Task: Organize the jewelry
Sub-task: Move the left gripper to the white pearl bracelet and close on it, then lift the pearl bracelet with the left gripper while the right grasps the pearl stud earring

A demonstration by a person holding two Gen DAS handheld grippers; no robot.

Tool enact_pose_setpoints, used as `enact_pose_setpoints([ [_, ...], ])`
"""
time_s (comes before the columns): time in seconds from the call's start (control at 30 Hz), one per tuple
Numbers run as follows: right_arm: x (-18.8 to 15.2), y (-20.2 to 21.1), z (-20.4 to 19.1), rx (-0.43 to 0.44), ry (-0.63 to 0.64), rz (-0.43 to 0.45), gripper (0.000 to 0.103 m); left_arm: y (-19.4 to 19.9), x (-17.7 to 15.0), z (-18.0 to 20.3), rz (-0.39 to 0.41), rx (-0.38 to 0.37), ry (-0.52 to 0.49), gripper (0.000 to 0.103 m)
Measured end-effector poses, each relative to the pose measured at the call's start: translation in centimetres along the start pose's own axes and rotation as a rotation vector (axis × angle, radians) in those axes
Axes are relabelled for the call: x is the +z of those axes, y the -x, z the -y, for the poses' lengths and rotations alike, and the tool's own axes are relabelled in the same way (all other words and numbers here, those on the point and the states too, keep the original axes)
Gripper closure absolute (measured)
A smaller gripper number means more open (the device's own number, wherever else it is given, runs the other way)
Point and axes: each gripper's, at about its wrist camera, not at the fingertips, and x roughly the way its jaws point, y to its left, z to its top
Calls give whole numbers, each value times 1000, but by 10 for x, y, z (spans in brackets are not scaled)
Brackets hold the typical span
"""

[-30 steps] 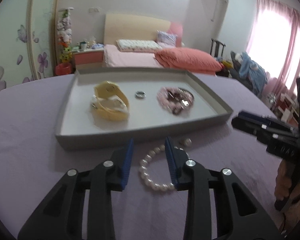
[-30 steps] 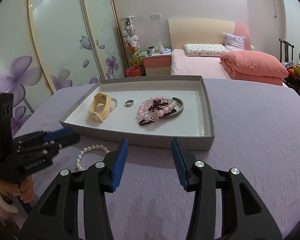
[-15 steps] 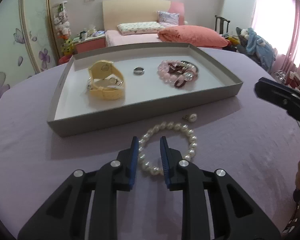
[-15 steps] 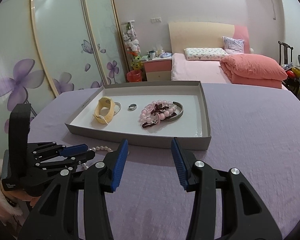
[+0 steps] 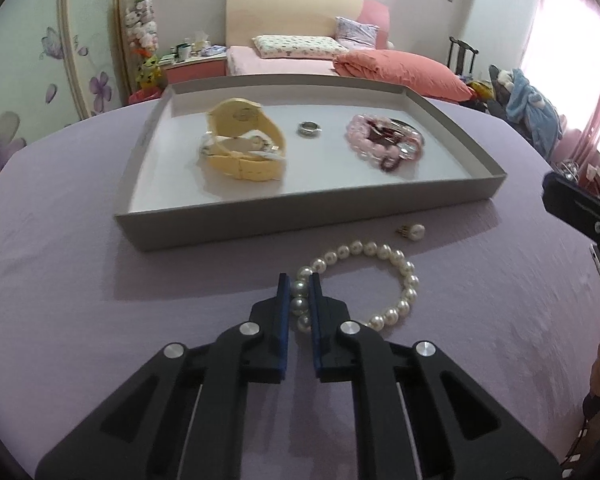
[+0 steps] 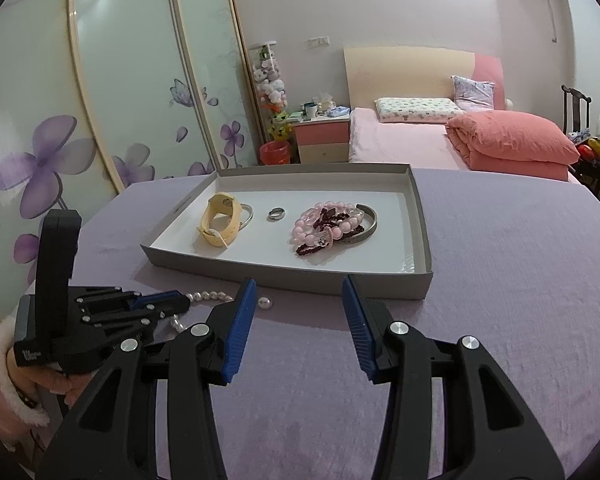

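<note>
Now that the left gripper (image 5: 300, 300) has squeezed its jaws onto the pearl bracelet (image 5: 380, 280) lying on the counter (image 5: 60, 300) beside the tray (image 5: 300, 216), it can lift. The right gripper (image 6: 299, 312) waits, jaws spread wide.

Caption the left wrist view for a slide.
Left claw closed on pearl bracelet lying before the jewelry tray; pearl earring beside it.

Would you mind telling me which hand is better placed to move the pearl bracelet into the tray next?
Left. The left tongs are closed around beads of the pearl bracelet, just in front of the tray. The right tongs hang open over bare cloth, holding nothing.
</note>
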Motion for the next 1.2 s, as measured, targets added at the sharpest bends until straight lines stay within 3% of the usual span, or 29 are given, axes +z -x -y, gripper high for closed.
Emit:
enact_pose_setpoints([
  [0.27, -2, -11, -10, 13, 23, -35, 58, 20, 9, -40, 71, 43, 78, 93],
  [0.63, -13, -52, -30, 4, 93, -186, 64, 66, 24, -67, 248, -24, 159, 93],
  [0.87, -14, -74, -41, -19, 135, -253, 68, 79, 25, -69, 294, -41, 170, 93],
  [1.2, -12, -86, -46, -46, 154, -283, 77, 83, 27, -73, 306, -37, 180, 93],
])
